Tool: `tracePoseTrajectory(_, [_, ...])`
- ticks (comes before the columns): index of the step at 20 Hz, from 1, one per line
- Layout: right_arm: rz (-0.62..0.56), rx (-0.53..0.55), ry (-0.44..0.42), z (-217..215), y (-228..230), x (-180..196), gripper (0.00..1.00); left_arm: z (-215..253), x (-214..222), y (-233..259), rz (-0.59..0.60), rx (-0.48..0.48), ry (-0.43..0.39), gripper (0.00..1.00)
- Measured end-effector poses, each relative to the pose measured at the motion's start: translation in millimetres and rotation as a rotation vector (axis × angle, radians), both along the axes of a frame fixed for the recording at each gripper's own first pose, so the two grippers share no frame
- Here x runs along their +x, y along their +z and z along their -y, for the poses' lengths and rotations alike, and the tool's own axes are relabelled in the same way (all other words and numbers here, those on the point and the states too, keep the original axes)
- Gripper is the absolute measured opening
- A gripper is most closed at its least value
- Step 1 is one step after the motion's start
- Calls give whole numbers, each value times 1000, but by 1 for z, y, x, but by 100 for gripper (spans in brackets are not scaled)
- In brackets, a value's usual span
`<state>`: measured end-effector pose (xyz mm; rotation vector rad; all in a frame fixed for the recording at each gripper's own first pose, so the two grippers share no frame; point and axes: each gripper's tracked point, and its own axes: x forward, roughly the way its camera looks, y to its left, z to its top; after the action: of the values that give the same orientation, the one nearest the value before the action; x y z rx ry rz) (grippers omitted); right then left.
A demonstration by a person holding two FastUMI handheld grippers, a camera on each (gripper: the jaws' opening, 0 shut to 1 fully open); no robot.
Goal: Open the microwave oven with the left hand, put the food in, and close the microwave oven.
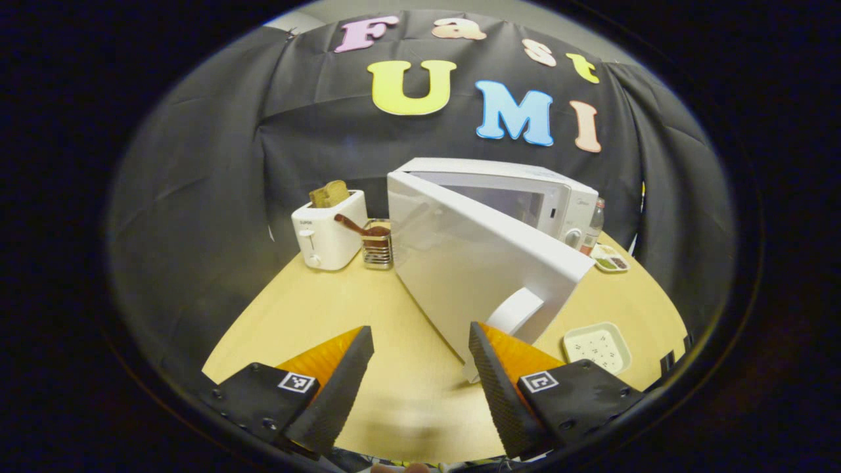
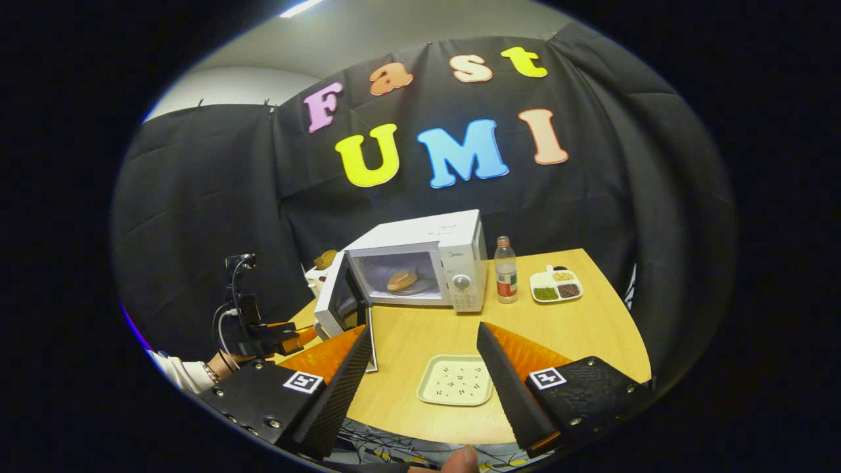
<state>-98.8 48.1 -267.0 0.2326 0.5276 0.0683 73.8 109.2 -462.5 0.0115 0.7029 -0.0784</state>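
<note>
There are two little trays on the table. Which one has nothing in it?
The square tray near the table's front edge, by the right tongs, is bare. The divided tray beside the bottle holds food.

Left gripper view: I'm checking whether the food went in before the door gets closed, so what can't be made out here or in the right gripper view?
- Left gripper view: the open microwave door stands across the cavity, hiding whatever lies inside.
- Right gripper view: the food inside the microwave is too small to identify.
- Right gripper view: the left gripper is small, so its opening cannot be judged there.
</note>
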Motion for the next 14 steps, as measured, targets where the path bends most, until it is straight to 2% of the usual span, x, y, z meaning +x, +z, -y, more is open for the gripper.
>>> tracePoseTrajectory(3, [14,-18,-79,18,-2,-4,98,32,38,2,29,-38,-54,95])
tracePoseTrajectory(5, [-41,-20,-157,30,-18,-2,98,56,63,-8,25,-82,-96,99])
tracePoseTrajectory(6, [-37,0,-198,31,-17,1,99,68,77,-14,23,-106,-119,95])
tracePoseTrajectory(8, [-33,-5,-268,38,-18,9,98,88,103,-26,14,-134,-169,98])
tracePoseTrajectory(10, [-67,-31,-308,41,-28,11,98,104,122,-36,10,-138,-212,95])
tracePoseTrajectory(14, [-88,-49,-382,49,-33,17,98,131,155,-50,16,-152,-279,98])
